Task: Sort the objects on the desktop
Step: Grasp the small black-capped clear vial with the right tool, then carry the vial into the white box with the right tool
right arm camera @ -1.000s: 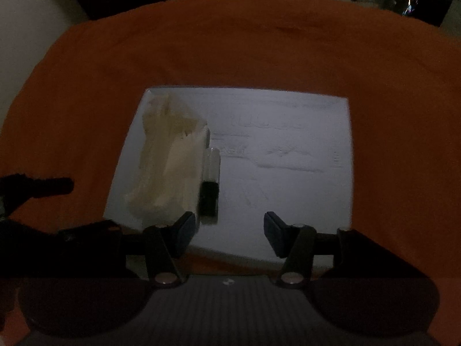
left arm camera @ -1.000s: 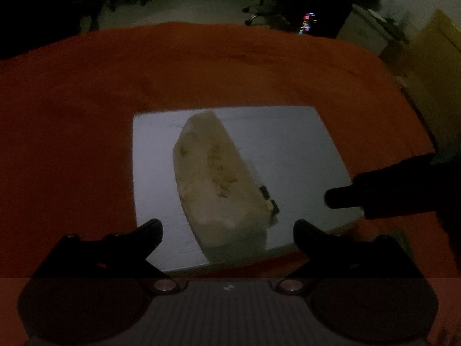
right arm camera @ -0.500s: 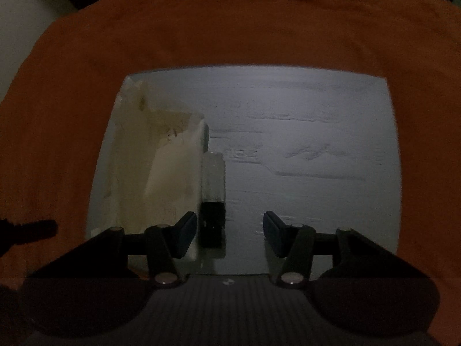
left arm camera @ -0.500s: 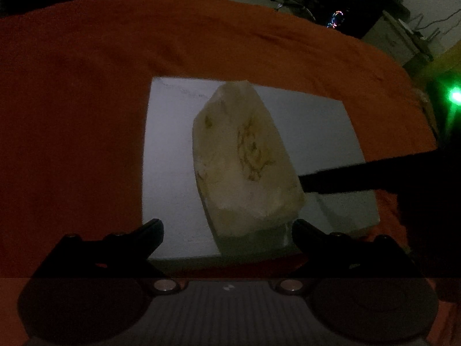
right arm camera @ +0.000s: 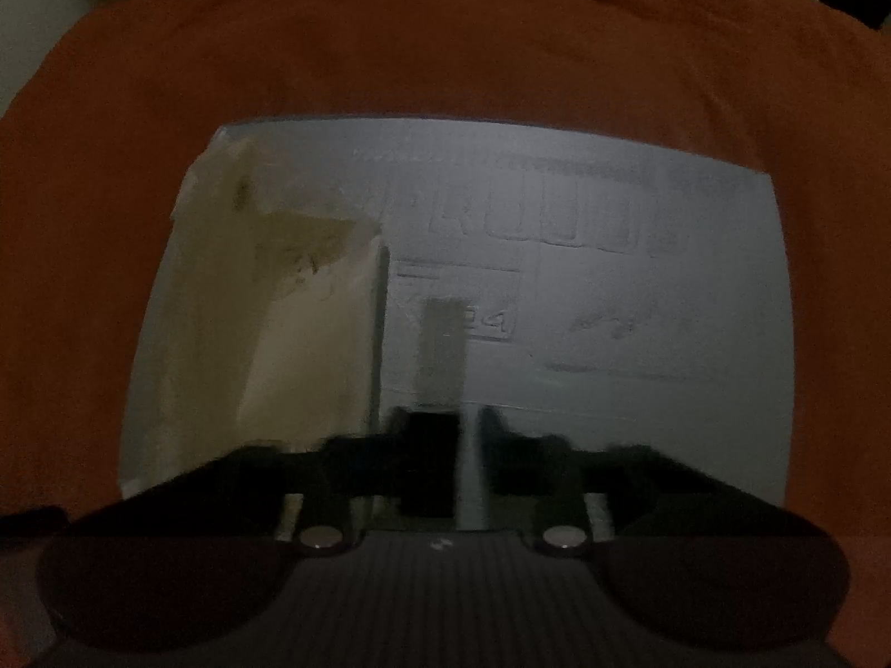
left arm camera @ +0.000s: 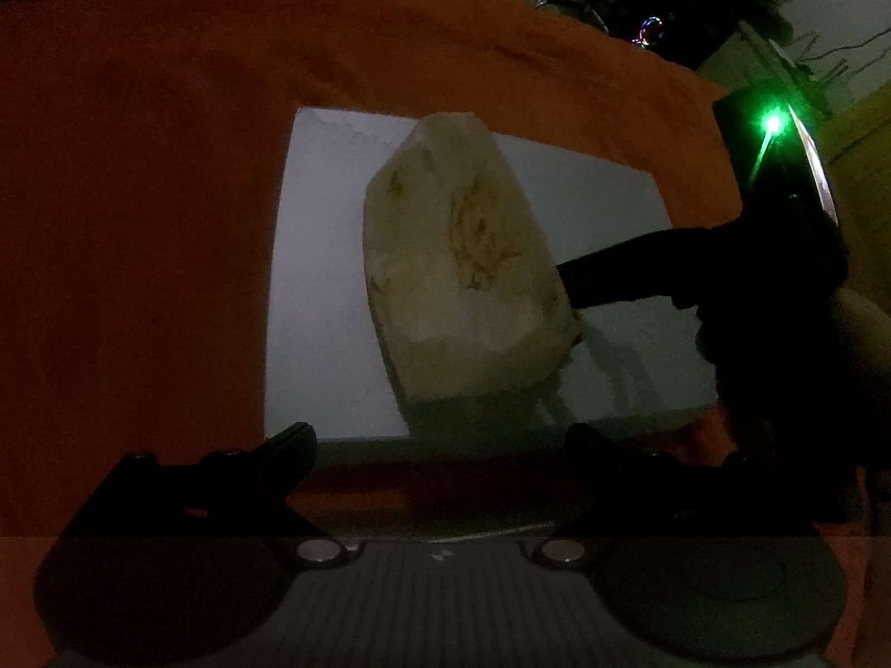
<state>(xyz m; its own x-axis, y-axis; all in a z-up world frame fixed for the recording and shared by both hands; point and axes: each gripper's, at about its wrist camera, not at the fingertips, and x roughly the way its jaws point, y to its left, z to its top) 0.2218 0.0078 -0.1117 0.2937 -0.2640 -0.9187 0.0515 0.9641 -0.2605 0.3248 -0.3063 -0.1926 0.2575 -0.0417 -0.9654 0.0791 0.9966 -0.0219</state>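
A cream tissue pack [left arm camera: 462, 278] lies on a white board [left arm camera: 323, 289] on the orange cloth. Right of the pack [right arm camera: 267, 334] lies a small stick [right arm camera: 440, 345] with a clear body and a black end. My right gripper [right arm camera: 442, 440] points down over that black end, jaws closing around it. A thin strip of board still shows between the stick and the right-hand finger. In the left wrist view one dark finger [left arm camera: 612, 273] of the right gripper reaches in behind the pack. My left gripper [left arm camera: 440, 445] hangs open at the board's near edge, holding nothing.
The orange cloth [right arm camera: 445, 55] covers the table around the board [right arm camera: 640, 306]. The board carries faint embossed marks. A green light [left arm camera: 774, 122] glows on the right gripper's body. Dark room furniture stands beyond the far table edge.
The right gripper has come down over the stick and its jaws have narrowed around the black end. The left gripper has sunk slightly toward the board and rolled a little.
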